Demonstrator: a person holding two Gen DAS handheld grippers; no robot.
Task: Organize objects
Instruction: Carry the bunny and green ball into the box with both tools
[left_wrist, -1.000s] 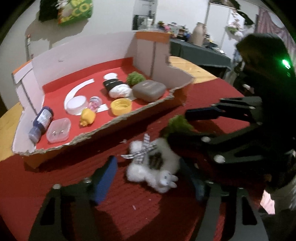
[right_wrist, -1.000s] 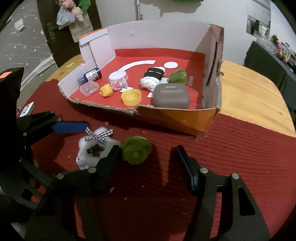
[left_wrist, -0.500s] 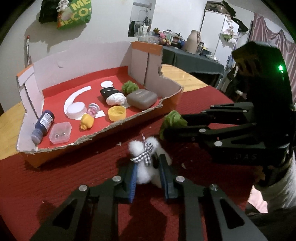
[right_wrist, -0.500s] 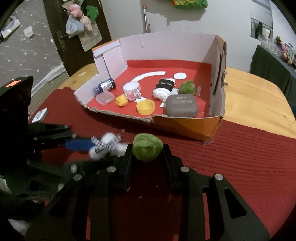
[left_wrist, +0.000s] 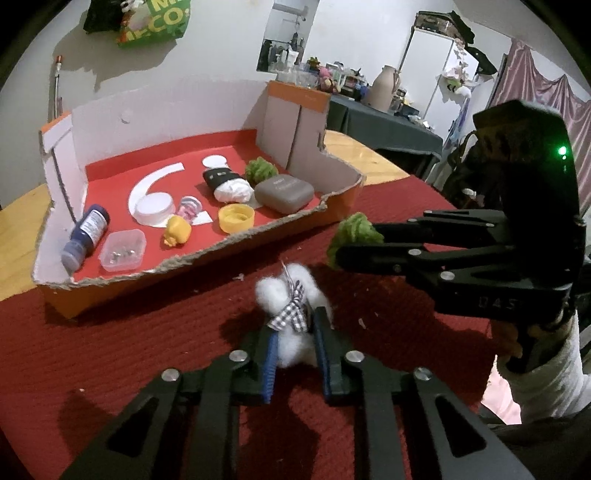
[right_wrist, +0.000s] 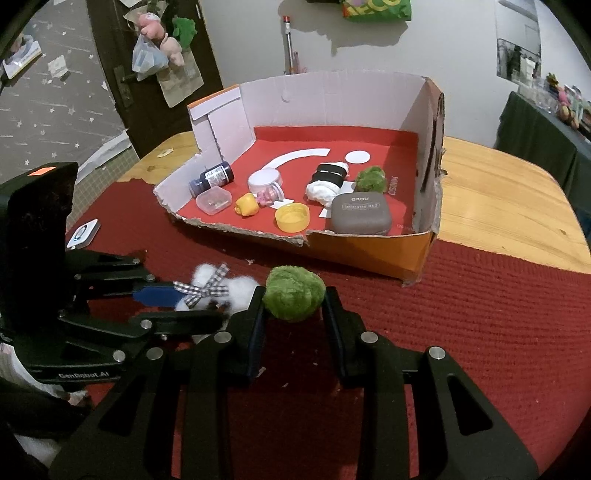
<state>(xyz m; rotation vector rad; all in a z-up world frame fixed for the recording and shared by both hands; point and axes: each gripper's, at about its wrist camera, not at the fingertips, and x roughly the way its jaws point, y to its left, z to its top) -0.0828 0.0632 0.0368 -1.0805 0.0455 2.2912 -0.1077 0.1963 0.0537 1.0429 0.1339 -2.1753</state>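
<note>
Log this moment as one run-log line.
left gripper: shut on white plush | right gripper: shut on green pom-pom | box: ahead, neither item inside

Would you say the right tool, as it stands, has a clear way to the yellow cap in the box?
Probably not yet: the right tool is shut on the green pom-pom. The path over the torn front wall to the yellow cap looks open.

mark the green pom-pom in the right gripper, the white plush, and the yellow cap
green pom-pom (right_wrist: 295, 293), right wrist view, front centre.
white plush (left_wrist: 291, 291), left wrist view, upper body.
yellow cap (right_wrist: 291, 218), right wrist view, inner hollow.
</note>
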